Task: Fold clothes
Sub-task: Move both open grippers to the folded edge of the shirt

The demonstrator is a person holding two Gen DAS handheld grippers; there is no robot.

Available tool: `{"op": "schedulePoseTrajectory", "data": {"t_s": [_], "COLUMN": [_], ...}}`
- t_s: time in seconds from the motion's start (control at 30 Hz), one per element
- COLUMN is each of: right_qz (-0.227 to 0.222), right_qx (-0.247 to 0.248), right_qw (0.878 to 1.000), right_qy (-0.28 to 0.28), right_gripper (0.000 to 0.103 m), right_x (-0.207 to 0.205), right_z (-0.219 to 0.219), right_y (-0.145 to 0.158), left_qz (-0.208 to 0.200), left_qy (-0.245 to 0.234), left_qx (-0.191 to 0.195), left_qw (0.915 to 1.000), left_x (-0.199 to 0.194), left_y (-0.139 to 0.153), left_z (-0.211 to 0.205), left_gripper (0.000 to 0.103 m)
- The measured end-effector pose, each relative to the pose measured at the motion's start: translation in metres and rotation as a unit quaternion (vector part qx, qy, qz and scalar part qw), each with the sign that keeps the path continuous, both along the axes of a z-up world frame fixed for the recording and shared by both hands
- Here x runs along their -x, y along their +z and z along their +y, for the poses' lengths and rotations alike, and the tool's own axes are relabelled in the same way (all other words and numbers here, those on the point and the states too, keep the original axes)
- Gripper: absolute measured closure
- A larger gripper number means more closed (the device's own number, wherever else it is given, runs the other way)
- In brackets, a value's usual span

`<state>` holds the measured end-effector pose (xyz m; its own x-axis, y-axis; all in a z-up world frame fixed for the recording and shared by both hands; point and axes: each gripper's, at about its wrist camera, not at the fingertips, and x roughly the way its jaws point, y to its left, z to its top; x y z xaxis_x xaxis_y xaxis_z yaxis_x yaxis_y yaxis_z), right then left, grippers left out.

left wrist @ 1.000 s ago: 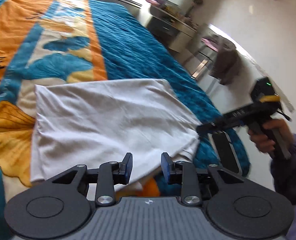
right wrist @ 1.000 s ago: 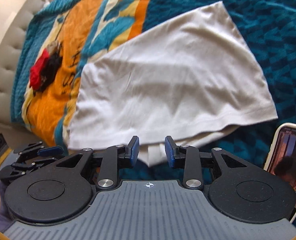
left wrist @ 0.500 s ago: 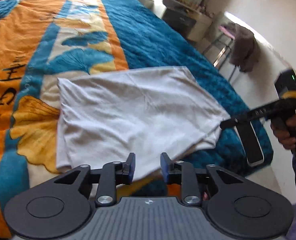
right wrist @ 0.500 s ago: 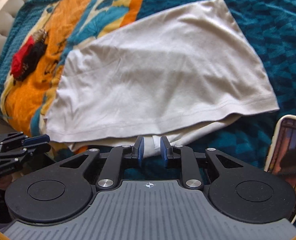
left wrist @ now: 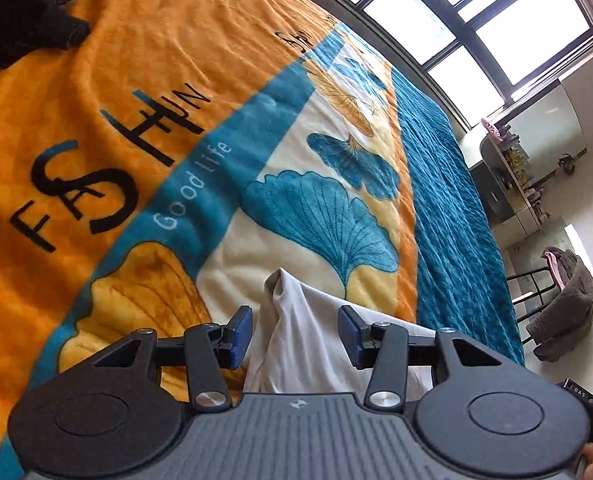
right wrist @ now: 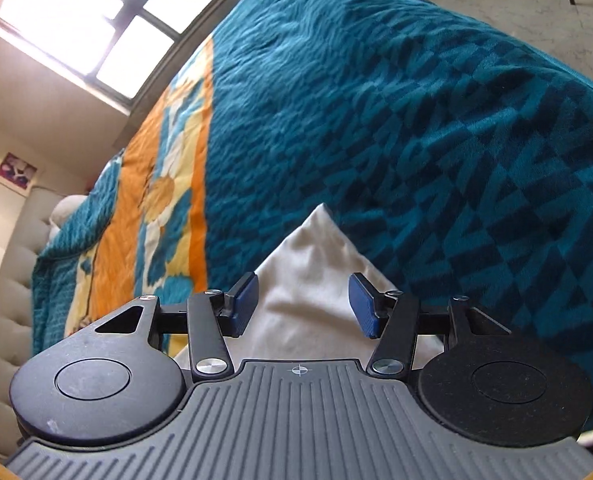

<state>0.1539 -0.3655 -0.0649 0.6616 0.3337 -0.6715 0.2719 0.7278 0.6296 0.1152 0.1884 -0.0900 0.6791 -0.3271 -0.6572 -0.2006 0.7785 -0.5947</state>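
Note:
A white garment lies on the bed's patterned bedspread. In the left wrist view one raised, folded corner of the white garment stands between the fingers of my left gripper. Its jaws are opening and the blue pads stand clear of the cloth. In the right wrist view another pointed corner of the garment lies between the fingers of my right gripper. Those jaws are opening too, and the pads do not press on the fabric. The rest of the garment is hidden under both grippers.
A heap of dark and red clothes lies on the orange part of the bedspread, far left. Windows run along the far side of the bed. A chair draped with grey clothing and a cluttered desk stand past the bed. A padded headboard is at left.
Both grippers have moved forward across the garment and rolled. The whole spread garment was in view before; only one corner shows between each pair of fingers. Both pairs of jaws stand wider.

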Motion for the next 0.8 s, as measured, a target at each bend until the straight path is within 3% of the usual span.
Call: {"op": "schedulePoseTrajectory", "data": {"t_s": [0.13,0.33,0.43,0.53,0.7,0.73,0.77,0.8], "right_qz": [0.014,0.025,0.019,0.017,0.008,0.003,-0.001,-0.004], "right_qx": [-0.005,-0.018,-0.021,-0.015,0.007,0.008,0.008,0.008], "right_qw": [1.000,0.999,0.998,0.996,0.992,0.992,0.992,0.992], "right_qy": [-0.002,0.025,0.052,0.088,0.124,0.125,0.126,0.127], "right_gripper": [0.046,0.046,0.050,0.053,0.054,0.065,0.073,0.090], "right_x": [-0.035,-0.077,-0.090,-0.100,-0.108,-0.109,-0.110,-0.109], "right_z": [-0.009,-0.019,-0.017,-0.008,0.009,0.011,0.013,0.014], "right_y": [-0.024,-0.053,-0.063,-0.070,-0.074,-0.074,-0.074,-0.074], "left_qz": [-0.011,-0.008,-0.005,-0.010,-0.014,-0.017,-0.025,-0.033], "left_qy": [-0.015,-0.045,-0.056,-0.077,-0.082,-0.079,-0.080,-0.082], "left_qx": [0.048,0.044,0.050,0.060,0.054,0.054,0.053,0.046], "left_qw": [0.9987,0.9980,0.9972,0.9952,0.9951,0.9952,0.9951,0.9950], "left_x": [-0.016,-0.033,-0.038,-0.042,-0.047,-0.048,-0.048,-0.047], "left_y": [-0.023,-0.046,-0.056,-0.064,-0.069,-0.069,-0.068,-0.065], "left_z": [0.006,0.008,0.008,0.006,0.002,0.002,0.002,0.001], "left_gripper": [0.057,0.057,0.061,0.074,0.079,0.082,0.093,0.096]}}
